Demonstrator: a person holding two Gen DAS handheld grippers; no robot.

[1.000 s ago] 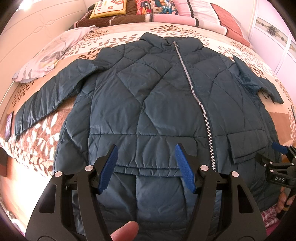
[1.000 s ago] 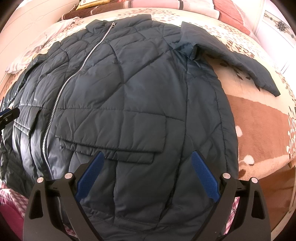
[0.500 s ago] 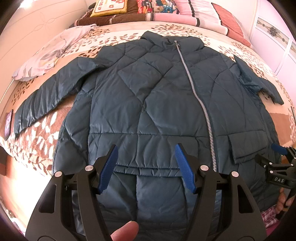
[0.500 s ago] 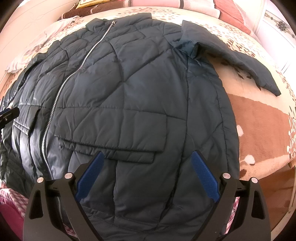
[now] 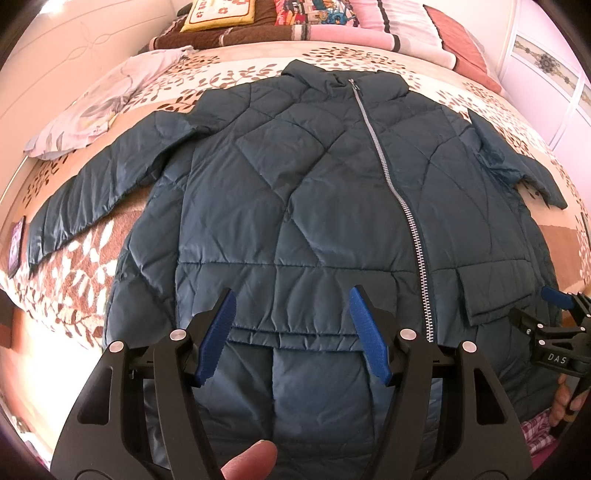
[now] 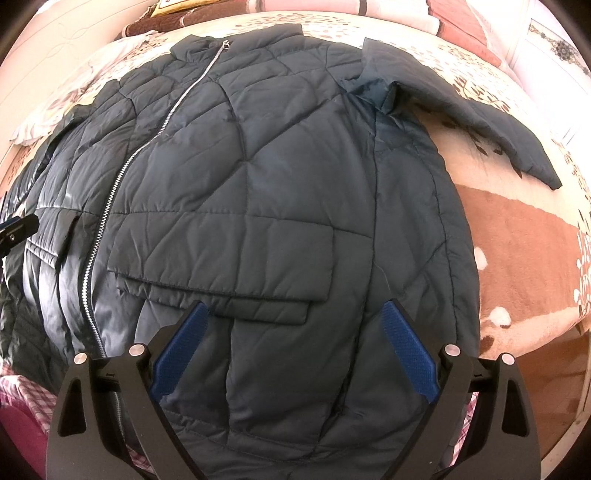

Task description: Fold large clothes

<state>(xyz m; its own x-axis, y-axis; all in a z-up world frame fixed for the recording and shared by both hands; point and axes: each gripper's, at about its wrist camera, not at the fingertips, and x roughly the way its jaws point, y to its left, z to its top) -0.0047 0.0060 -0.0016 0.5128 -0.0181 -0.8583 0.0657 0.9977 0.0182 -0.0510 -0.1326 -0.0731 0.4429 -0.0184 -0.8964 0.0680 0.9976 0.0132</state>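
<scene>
Item: one large quilted jacket (image 5: 295,192), dark teal, zipped shut, laid front-up on the bed (image 5: 74,273). Its long axis ran away from me, hem nearest my tools and collar (image 5: 343,75) at the far end toward the pillows (image 5: 369,26); the zip (image 5: 399,199) followed that same line. I held the left tool (image 5: 291,332) over the hem zone, left of the zip, above the left pocket flap (image 5: 291,328); its blue pads (image 5: 218,332) stood wide apart with nothing between them. I held the right tool (image 6: 295,350) over the other half, just below the right pocket flap (image 6: 221,266), pads likewise spread and empty. Neither tool touched the cloth, as far as I could judge. Both sleeves lay out sideways, across the jacket's long axis: the left sleeve (image 5: 99,195) reached off to the left and toward the bed edge, the right sleeve (image 6: 480,114) slanted off to the right. Each lay on the outer side of its own tool, so I judged the left tool nearer the left sleeve and the right tool nearer the right. No fold showed yet. I judged the first move to hinge on that sideways spread: each sleeve would have to come inward, toward the zip line.
</scene>
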